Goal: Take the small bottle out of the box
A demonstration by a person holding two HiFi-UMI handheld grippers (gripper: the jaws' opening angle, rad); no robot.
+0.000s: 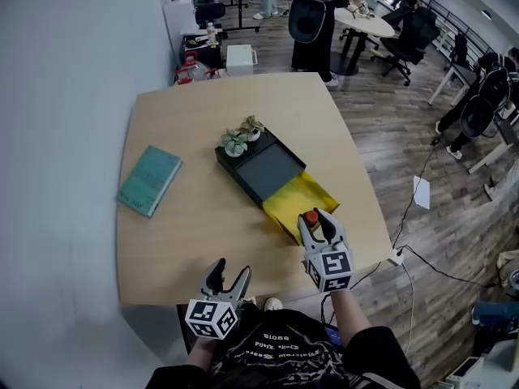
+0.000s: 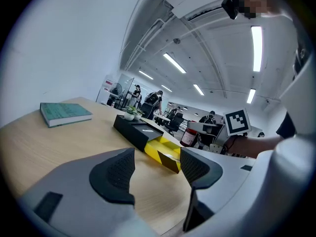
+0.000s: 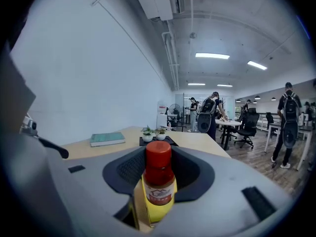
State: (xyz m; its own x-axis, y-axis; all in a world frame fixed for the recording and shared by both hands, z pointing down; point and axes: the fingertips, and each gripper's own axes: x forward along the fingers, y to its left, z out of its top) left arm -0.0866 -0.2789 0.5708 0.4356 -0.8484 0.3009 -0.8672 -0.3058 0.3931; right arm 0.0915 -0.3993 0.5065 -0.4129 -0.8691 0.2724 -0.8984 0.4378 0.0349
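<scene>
The small bottle, red cap and yellow body, stands upright between my right fingers, which are clamped on its sides. In the head view it is over the near end of the yellow drawer that sticks out of the black box. My left fingers are apart, with nothing between them. Beyond them, on the light wooden tabletop, are two small plants and a green book. Only the head view shows the dark wood floor. The gripper views show ceiling lamps and far people. My fingers hide the bottle's bottom.
</scene>
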